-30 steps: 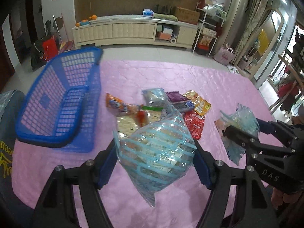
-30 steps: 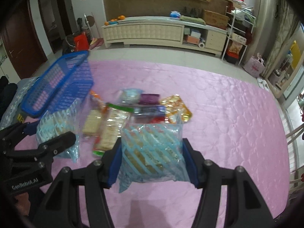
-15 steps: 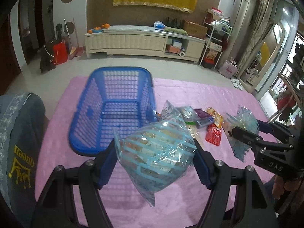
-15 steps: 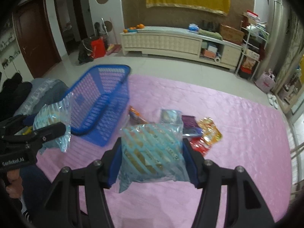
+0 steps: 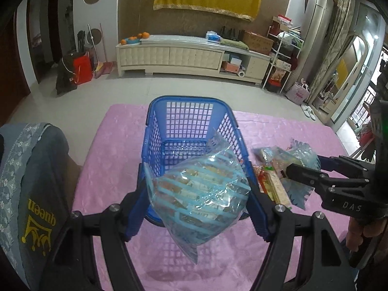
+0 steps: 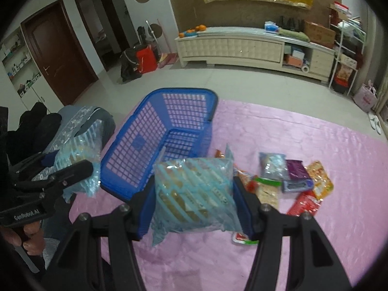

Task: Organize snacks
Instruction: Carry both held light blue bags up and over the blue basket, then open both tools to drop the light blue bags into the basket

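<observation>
You've a blue-striped snack bag clamped in left gripper (image 5: 197, 191) & right gripper (image 6: 195, 194); blue basket (image 5: 155, 121) empty, approx. six packets (image 6: 294, 179) left on the pink cloth.

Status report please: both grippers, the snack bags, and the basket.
Left gripper shut on striped snack bag. Right gripper shut on second striped bag. Blue basket ahead, empty. Nothing in the way.

Both grippers are black with blue pads and silver screws — the left gripper (image 5: 197, 191) marked "GenRobot.AI", the right gripper (image 6: 194, 194) marked "DAS" in white lettering.
</observation>
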Tool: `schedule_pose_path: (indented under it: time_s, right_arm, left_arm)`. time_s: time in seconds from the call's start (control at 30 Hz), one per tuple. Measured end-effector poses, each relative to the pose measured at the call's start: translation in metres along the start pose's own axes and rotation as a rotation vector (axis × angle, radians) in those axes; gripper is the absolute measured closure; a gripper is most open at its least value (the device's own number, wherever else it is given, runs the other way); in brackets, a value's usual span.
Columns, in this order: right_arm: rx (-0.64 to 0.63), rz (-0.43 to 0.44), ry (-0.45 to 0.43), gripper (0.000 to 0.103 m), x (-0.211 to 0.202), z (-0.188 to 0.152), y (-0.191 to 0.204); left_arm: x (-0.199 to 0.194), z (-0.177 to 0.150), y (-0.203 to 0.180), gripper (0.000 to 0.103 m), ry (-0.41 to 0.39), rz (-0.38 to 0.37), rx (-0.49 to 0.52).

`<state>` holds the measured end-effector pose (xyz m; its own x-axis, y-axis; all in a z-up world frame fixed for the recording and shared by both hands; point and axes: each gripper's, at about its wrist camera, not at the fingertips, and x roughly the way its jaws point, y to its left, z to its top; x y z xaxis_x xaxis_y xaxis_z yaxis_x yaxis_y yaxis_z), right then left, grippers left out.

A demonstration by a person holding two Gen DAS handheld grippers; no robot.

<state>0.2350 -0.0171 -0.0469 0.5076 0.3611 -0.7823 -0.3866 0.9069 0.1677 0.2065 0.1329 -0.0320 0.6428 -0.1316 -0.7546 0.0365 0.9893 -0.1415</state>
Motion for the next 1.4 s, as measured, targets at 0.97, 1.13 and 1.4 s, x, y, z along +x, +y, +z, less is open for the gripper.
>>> schedule_pose_path:
  time_s: [0.97, 1.13, 1.4]
  right_arm:
    - [-0.073, 0.030, 0.115, 0.023, 0.059, 0.019, 0.037]
    - [-0.072, 0.035, 0.118, 0.019, 0.060, 0.017, 0.038]
    - [-0.053, 0.012, 0.106, 0.019, 0.053, 0.013, 0.030]
  left_arm:
    - [0.059, -0.003, 0.032, 0.022, 0.129, -0.017, 0.002]
    - [0.057, -0.006, 0.033, 0.021, 0.138, -0.002, 0.004]
    - [0.064, -0.001, 0.029, 0.021, 0.144, 0.008, 0.027]
